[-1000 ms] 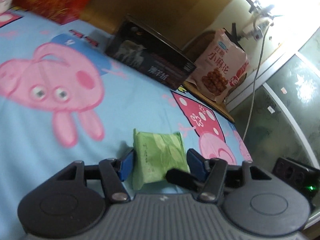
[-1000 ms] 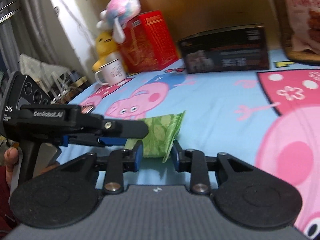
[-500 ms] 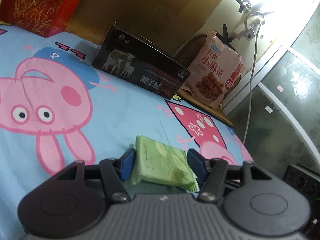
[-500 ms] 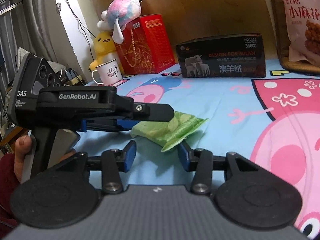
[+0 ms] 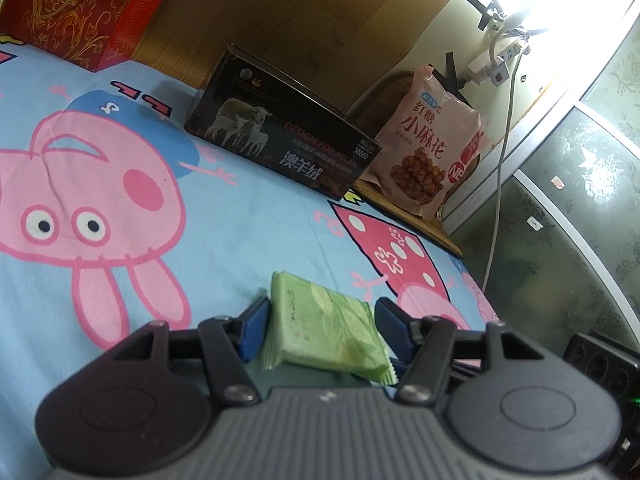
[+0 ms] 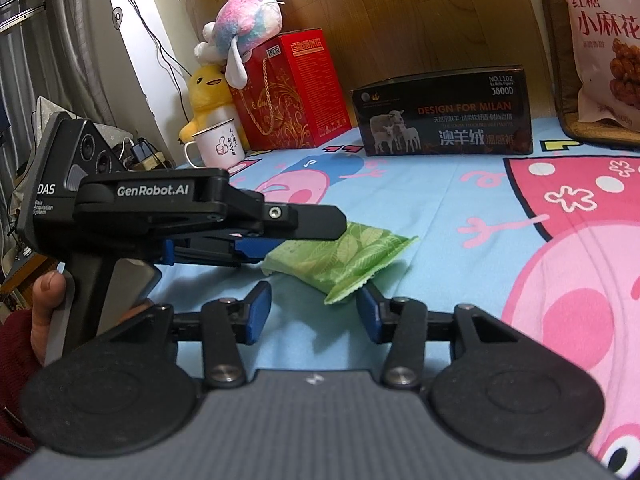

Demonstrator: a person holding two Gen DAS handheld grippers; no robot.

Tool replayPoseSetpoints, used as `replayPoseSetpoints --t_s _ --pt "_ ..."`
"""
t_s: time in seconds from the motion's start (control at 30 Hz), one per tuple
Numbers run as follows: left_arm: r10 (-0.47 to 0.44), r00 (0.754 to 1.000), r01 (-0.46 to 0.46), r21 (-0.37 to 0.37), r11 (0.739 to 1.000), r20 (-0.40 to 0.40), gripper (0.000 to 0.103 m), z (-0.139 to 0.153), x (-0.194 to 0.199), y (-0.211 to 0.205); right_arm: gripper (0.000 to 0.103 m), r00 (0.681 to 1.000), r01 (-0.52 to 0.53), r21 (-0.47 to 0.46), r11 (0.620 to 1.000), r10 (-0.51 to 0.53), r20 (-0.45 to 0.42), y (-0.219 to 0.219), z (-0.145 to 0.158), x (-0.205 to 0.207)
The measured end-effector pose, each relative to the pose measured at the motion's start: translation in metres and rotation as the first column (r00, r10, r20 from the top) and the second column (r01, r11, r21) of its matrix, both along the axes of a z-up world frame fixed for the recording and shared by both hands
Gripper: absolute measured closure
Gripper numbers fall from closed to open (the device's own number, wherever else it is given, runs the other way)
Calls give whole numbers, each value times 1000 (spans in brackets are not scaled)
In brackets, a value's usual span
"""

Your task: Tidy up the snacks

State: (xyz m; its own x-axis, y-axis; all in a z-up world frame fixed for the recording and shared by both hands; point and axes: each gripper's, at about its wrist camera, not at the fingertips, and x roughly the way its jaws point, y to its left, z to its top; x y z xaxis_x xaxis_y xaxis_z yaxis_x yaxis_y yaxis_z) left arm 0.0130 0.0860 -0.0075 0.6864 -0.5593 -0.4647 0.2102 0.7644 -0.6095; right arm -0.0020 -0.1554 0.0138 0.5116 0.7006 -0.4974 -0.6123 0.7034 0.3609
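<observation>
- The green packet (image 5: pixel 326 330) sits between the fingers of the left gripper (image 5: pixel 320 322), the blue pads (image 5: pixel 253 326) hard against its sides: clamped on it.
- From the right wrist view, the packet (image 6: pixel 344 258) hangs off the sheet (image 6: pixel 460 220), tilted, its crimped edge dipping toward the right gripper (image 6: pixel 314 312).
- Right gripper's fingers stand apart, nothing between them; the packet's low corner is just above its right pad (image 6: pixel 370 314), and I can't tell if they touch.
- A hand (image 6: pixel 38 318) holds the left gripper's handle at the packet's left.
- Beyond the packet, against the wooden board: a black box (image 6: pixel 444 120).
- Left of the box: a red bag (image 6: pixel 292 92), a white mug (image 6: pixel 218 146) and plush toys (image 6: pixel 240 20).
- Right of the box: a pink snack bag (image 5: pixel 428 148), standing upright.
</observation>
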Motion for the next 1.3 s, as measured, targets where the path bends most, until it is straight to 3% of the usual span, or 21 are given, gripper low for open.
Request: replayPoseSetpoints --t_s 0.33,0.53,1.3 --pt "0 1000 0 0 1000 0 44 0 0 0 53 1000 4 0 1000 -4 2 0 0 0" --pt "-1 1000 1 0 1000 0 44 0 -1 0 53 997 73 12 997 -73 -2 -6 0 1" --pt "-1 1000 1 0 1000 1 44 0 -1 0 51 999 39 -13 999 -39 15 -3 1 -1"
